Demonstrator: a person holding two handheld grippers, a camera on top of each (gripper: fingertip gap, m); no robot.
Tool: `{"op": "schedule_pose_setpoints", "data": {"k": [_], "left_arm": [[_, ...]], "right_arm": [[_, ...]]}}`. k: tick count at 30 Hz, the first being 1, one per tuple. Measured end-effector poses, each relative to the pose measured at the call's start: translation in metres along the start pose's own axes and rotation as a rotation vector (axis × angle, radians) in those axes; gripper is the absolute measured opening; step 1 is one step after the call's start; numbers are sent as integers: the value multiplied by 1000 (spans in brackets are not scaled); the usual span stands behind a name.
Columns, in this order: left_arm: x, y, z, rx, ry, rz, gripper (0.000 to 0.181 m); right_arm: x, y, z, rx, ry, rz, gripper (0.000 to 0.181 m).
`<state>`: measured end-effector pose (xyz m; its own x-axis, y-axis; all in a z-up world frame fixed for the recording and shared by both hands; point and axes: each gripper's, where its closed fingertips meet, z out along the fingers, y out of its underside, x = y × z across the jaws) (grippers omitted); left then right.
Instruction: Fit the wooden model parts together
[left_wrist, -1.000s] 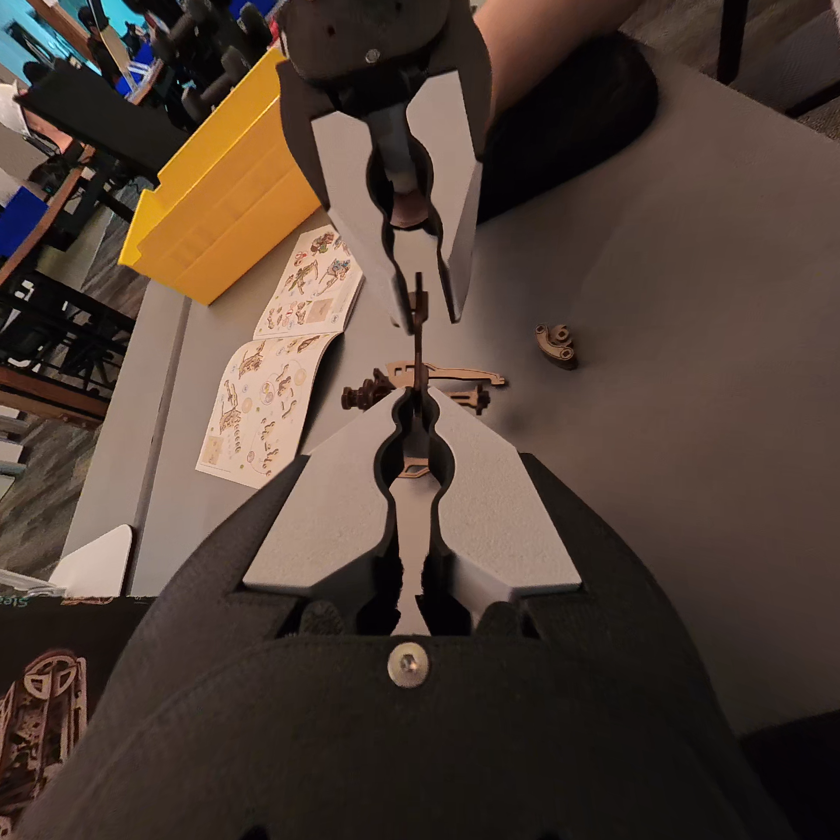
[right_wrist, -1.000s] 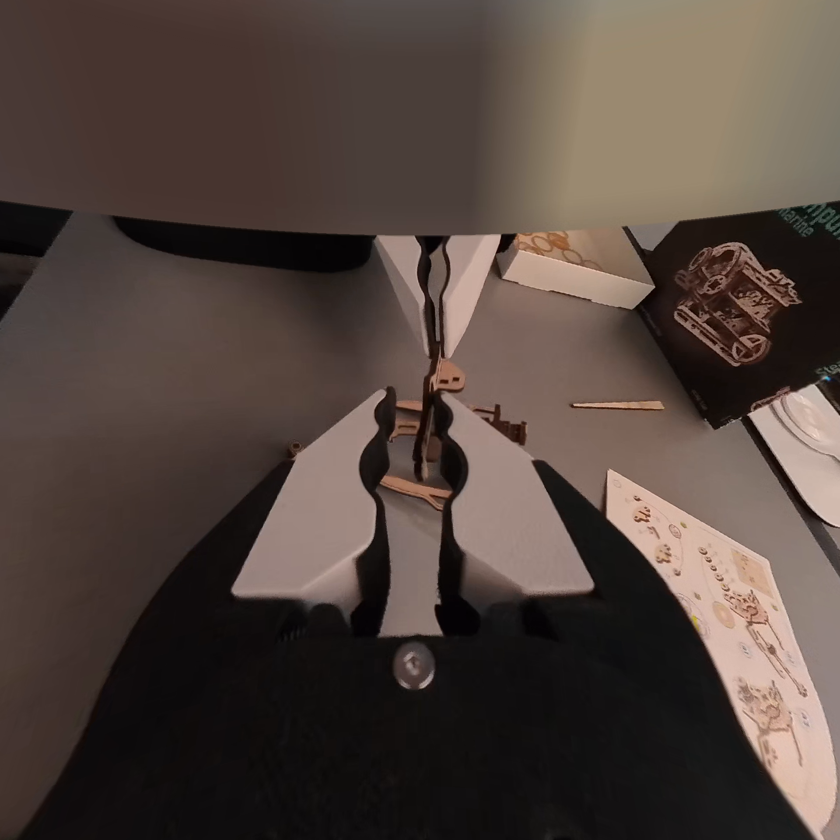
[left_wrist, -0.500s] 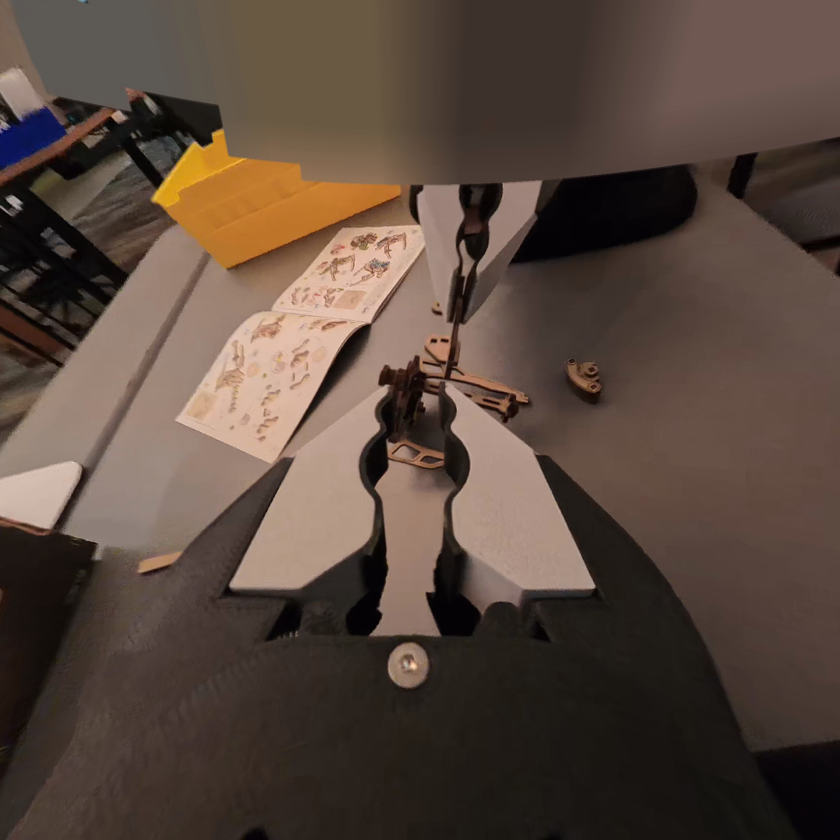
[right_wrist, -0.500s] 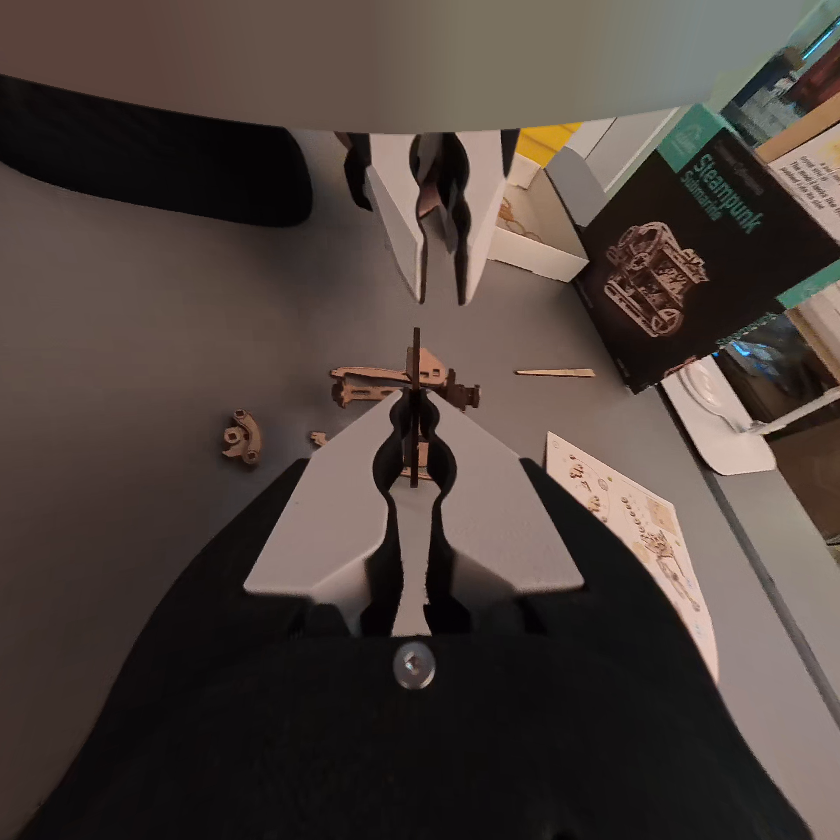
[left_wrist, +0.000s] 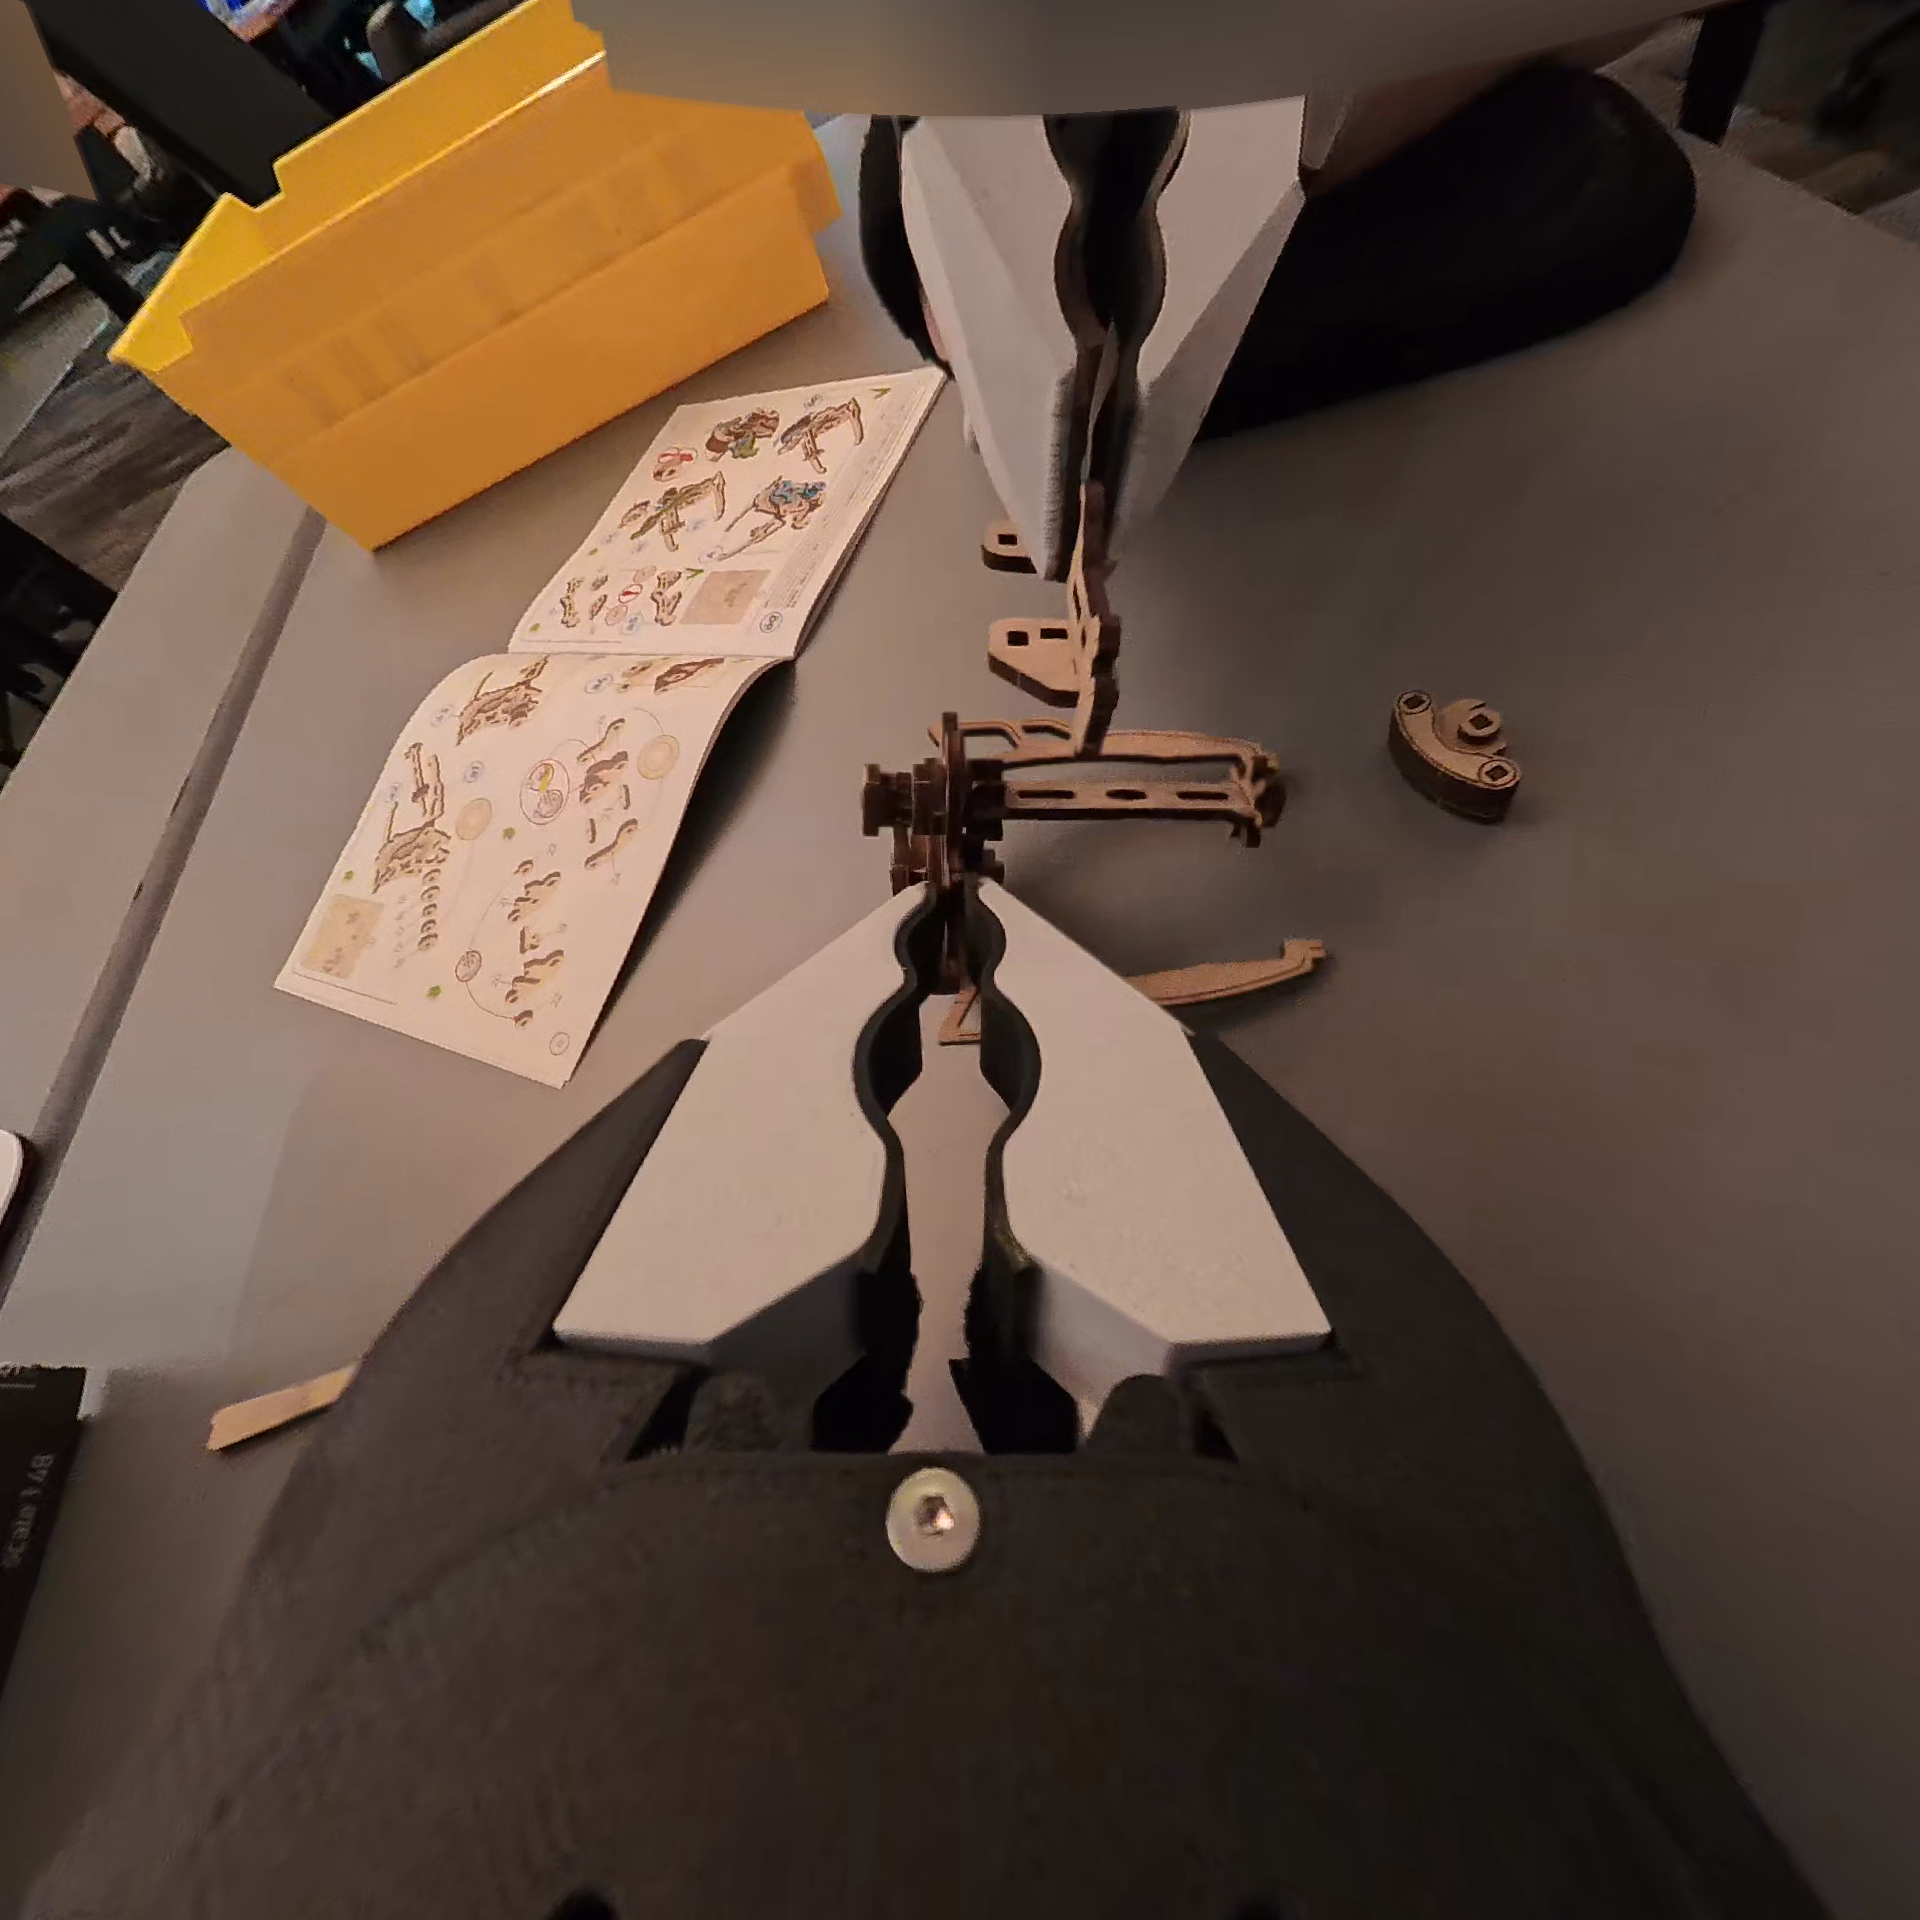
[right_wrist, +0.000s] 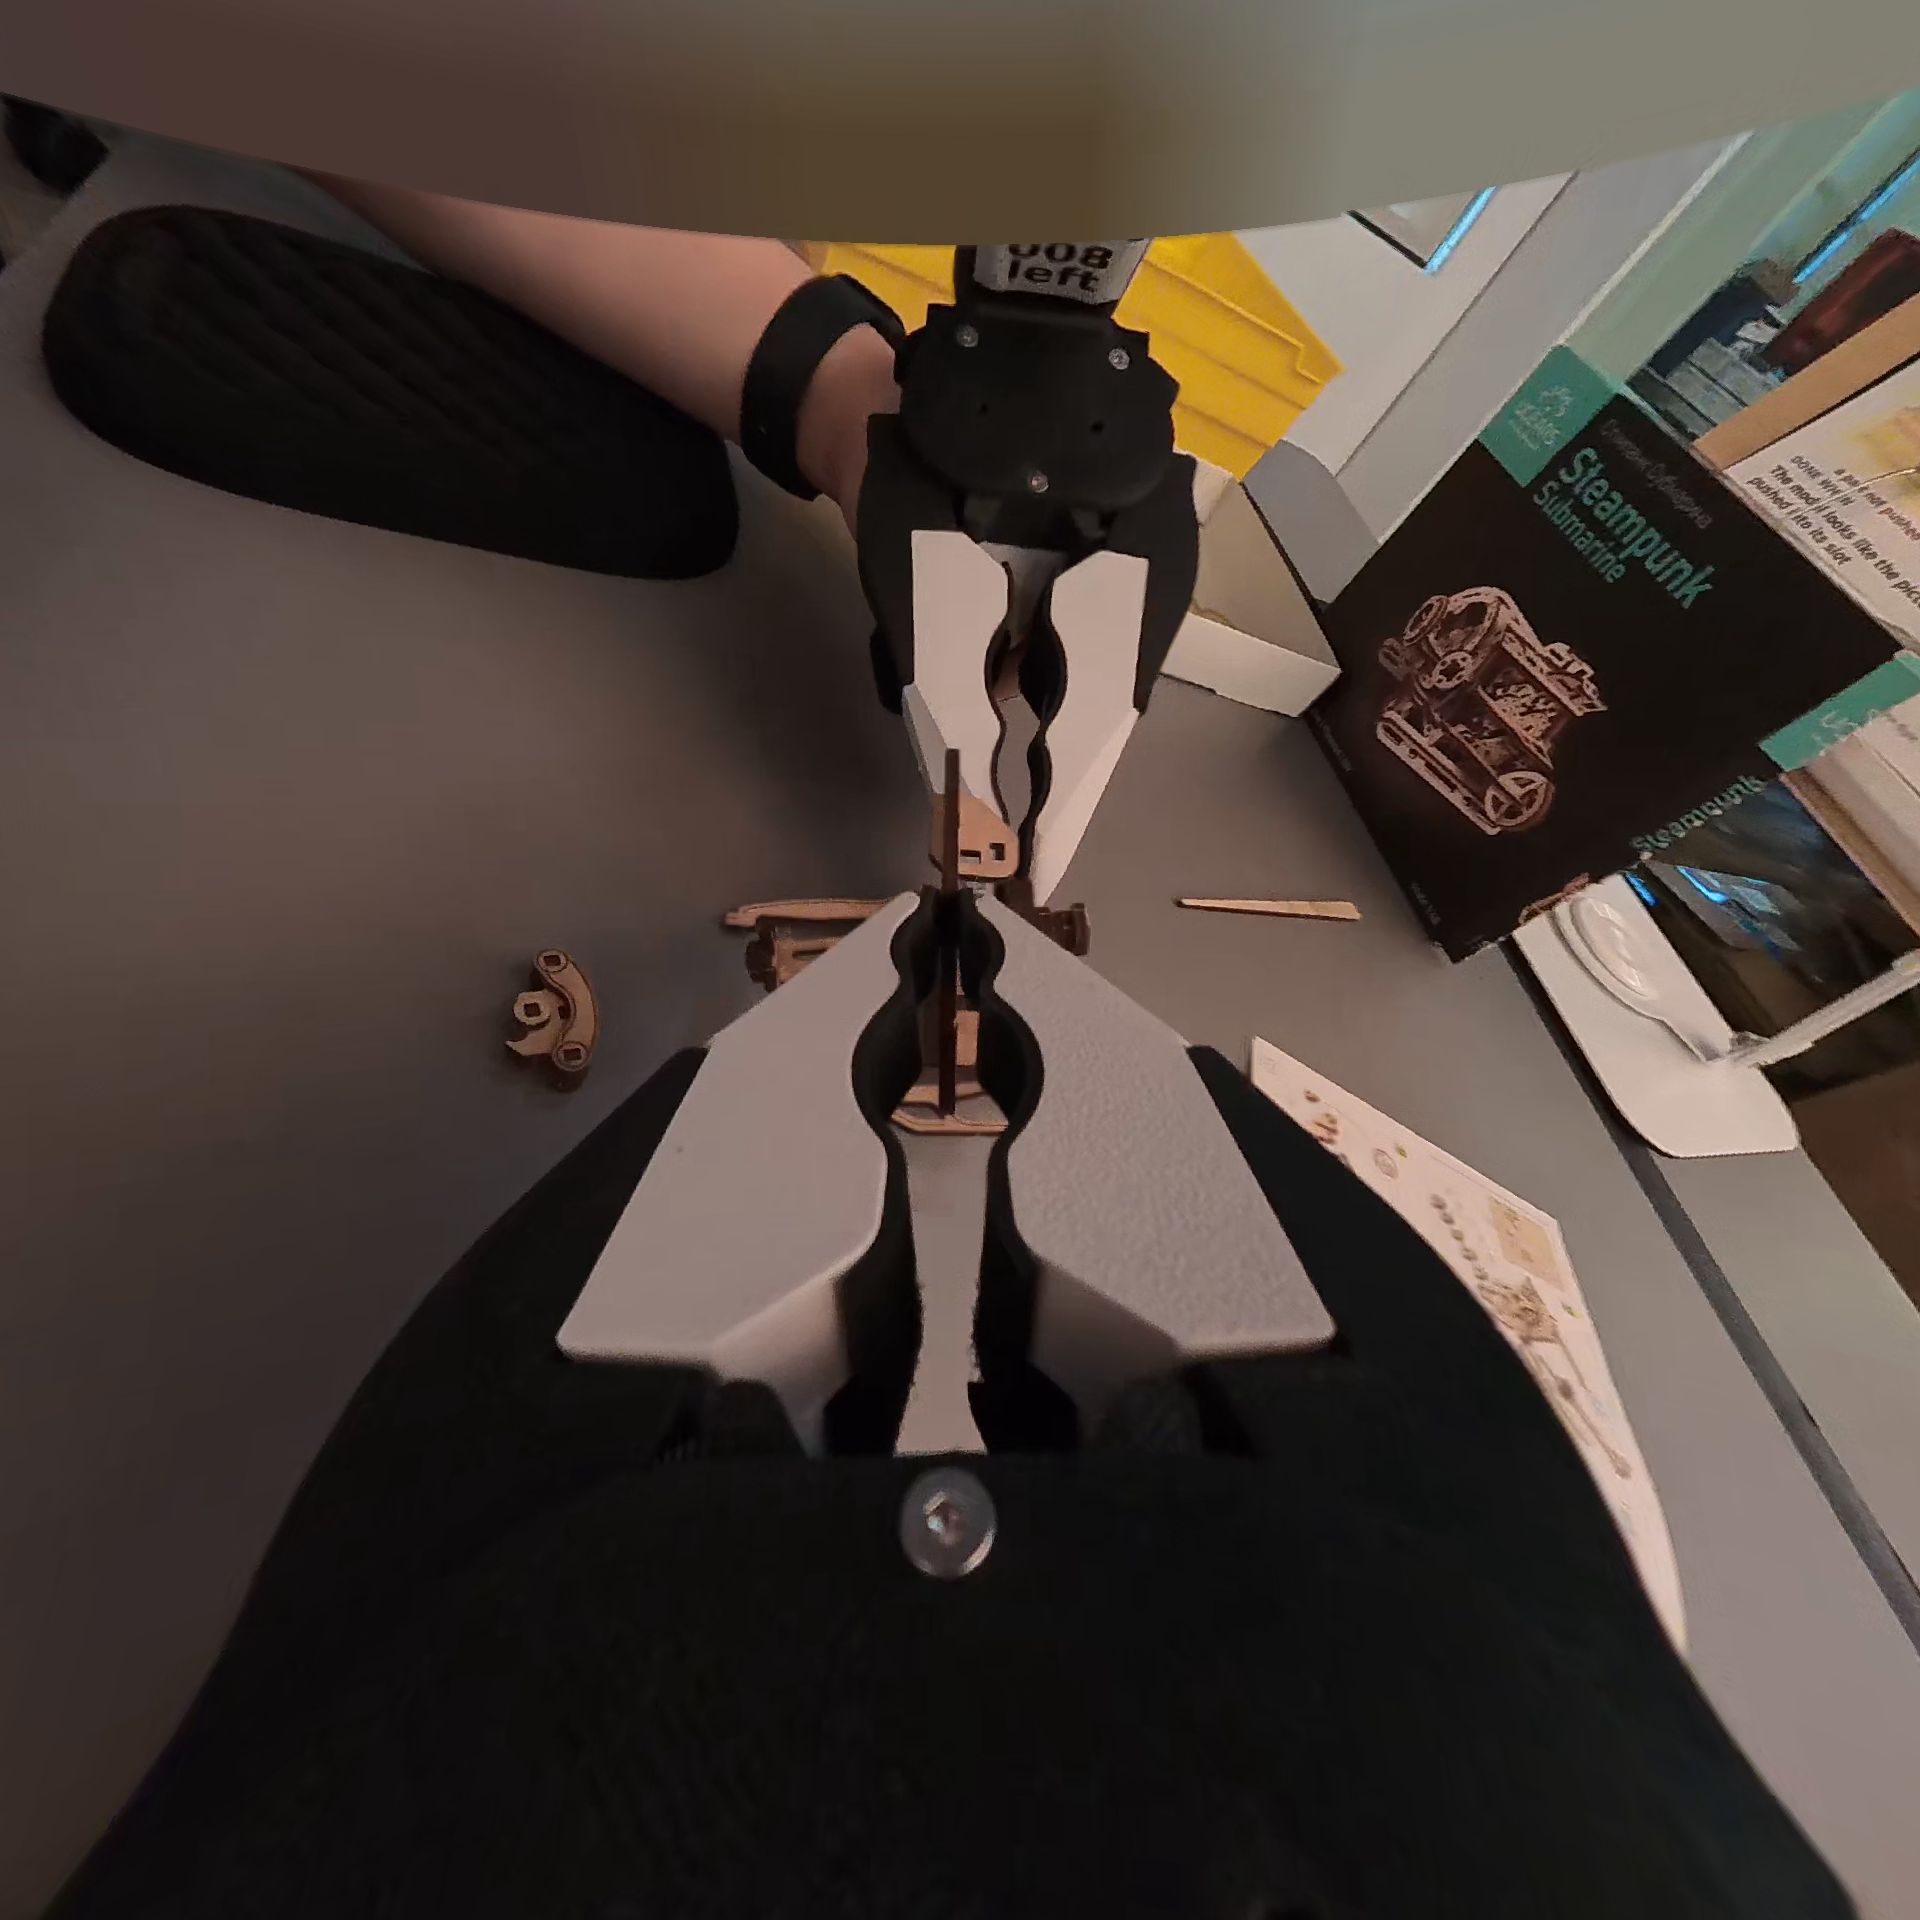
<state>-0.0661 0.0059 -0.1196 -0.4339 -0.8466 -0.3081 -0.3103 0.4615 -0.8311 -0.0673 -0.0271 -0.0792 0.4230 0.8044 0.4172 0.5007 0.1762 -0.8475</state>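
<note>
A partly built wooden assembly (left_wrist: 1132, 790) with a gear end (left_wrist: 935, 821) lies on the grey table (left_wrist: 1558, 1039). My left gripper (left_wrist: 948, 896) is shut on the gear end; it also shows in the right wrist view (right_wrist: 1023, 868). My right gripper (right_wrist: 945, 906) is shut on a thin flat notched wooden piece (right_wrist: 951, 821), seen edge-on. In the left wrist view the right gripper (left_wrist: 1081, 530) holds this piece (left_wrist: 1091, 655) upright, its lower end touching the assembly's frame. A slotted tab (left_wrist: 1034, 655) sits beside it.
A small curved wooden part (left_wrist: 1455, 758) and a loose flat strip (left_wrist: 1226, 971) lie to the right. An open instruction booklet (left_wrist: 623, 727) and a yellow bin (left_wrist: 499, 312) lie to the left. In the right wrist view: a black kit box (right_wrist: 1558, 675), a wooden stick (right_wrist: 1268, 909), a black cushion (right_wrist: 364, 395). The grippers' ends are close to 6 cm from one another.
My left gripper let go of the flat piece, dropped to the assembly's gear end and closed on it. My right gripper kept the flat piece and brought it down onto the frame.
</note>
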Motion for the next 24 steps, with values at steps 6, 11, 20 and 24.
{"op": "schedule_pose_setpoints", "data": {"k": [6, 11, 20, 24], "left_arm": [[23, -8, -12, -20, -74, -49, 0], [40, -10, -19, 3, -77, -20, 10], [39, -6, -29, 43, -43, -52, 13], [38, 2, -27, 9, -28, -60, 10]], "right_arm": [[-19, -12, 3, 75, -86, -11, 1], [-30, -15, 12, 62, -124, -60, 1], [-37, -7, 27, 16, -188, -103, 1], [-34, -7, 26, 0, -184, -156, 1]]}}
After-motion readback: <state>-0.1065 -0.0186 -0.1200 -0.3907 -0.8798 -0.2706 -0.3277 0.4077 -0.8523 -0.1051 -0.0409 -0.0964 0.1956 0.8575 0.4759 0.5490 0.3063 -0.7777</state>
